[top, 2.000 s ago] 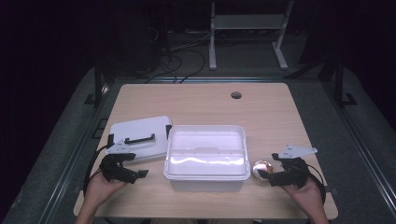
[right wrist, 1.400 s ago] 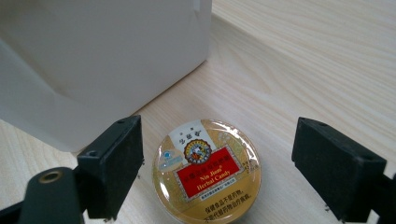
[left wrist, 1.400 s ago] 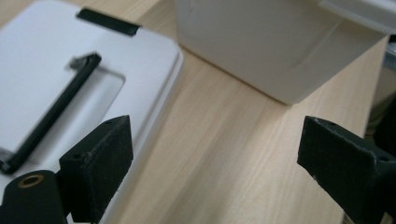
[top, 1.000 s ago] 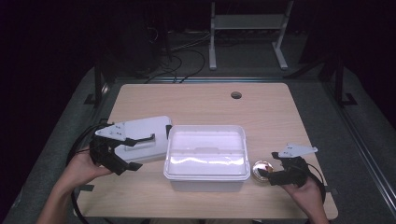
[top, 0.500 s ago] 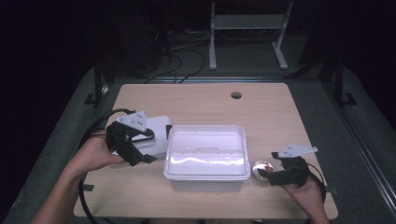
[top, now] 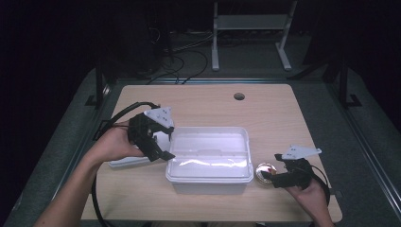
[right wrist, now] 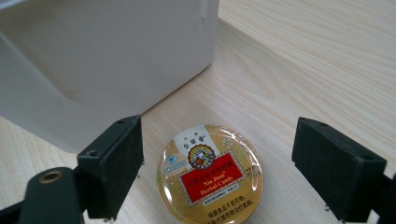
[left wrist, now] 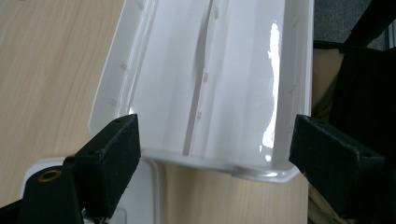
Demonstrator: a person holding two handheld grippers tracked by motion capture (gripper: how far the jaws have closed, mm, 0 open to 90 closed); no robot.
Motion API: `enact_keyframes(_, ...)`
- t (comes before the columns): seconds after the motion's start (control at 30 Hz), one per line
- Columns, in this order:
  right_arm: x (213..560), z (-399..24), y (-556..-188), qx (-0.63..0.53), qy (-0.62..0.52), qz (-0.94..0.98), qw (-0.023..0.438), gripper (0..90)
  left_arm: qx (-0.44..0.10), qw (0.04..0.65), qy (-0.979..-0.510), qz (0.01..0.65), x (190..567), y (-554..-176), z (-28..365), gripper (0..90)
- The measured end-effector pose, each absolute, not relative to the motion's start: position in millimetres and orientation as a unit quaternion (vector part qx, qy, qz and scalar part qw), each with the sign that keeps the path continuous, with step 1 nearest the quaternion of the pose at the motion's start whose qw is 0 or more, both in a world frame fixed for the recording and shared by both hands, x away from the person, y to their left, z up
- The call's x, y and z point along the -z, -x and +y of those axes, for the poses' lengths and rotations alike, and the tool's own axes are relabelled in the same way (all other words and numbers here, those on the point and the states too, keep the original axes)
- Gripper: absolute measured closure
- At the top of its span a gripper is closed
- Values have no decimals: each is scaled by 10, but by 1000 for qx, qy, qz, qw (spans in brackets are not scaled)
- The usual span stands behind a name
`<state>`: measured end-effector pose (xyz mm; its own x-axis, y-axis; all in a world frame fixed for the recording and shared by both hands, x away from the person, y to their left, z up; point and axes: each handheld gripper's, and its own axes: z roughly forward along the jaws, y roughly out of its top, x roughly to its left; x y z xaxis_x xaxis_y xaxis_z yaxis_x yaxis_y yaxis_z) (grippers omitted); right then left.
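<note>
A white plastic box point(top: 208, 158) stands open at the table's front centre, and its inside point(left wrist: 210, 79) shows between the jaws in the left gripper view. My left gripper point(top: 165, 142) hovers open at the box's left edge, above the flat white lid point(top: 125, 162); nothing is between its jaws point(left wrist: 219, 140). A round gold candy tin point(top: 265, 171) with a red label lies just right of the box. My right gripper point(top: 273, 176) rests beside it, open, with the tin point(right wrist: 210, 179) lying between the spread jaws, apart from both.
The box's outer wall point(right wrist: 93, 60) stands close to the left of the tin. A corner of the lid point(left wrist: 140, 191) lies under the left jaw. The wooden table point(top: 265, 123) has a cable hole point(top: 239, 96) at the back. Black cables trail off the left edge.
My left gripper rose from the front-left of the table and swung right and forward, over the lid to the box's left edge. The right gripper and the tin stayed put.
</note>
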<state>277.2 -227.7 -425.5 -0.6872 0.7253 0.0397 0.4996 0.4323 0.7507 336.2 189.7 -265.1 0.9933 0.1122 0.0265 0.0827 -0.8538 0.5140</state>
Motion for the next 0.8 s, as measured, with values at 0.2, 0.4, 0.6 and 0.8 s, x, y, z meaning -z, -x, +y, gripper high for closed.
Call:
enact_keyframes(0.2,4250,-2280,-2775,-387,-368,833,146,160,-19,254,-966,35,2641,-3437,1711,210)
enact_keyframes(0.4,4245,-2277,-2772,-388,-367,833,145,160,-6,244,-970,23,2664,-3490,1530,239)
enact_keyframes(0.6,4235,-2279,-2766,-388,-367,833,147,160,2,231,-973,11,2724,-3543,1323,313)
enact_keyframes(0.8,4231,-2279,-2768,-388,-365,833,147,161,12,218,-976,7,2817,-3610,1131,376)
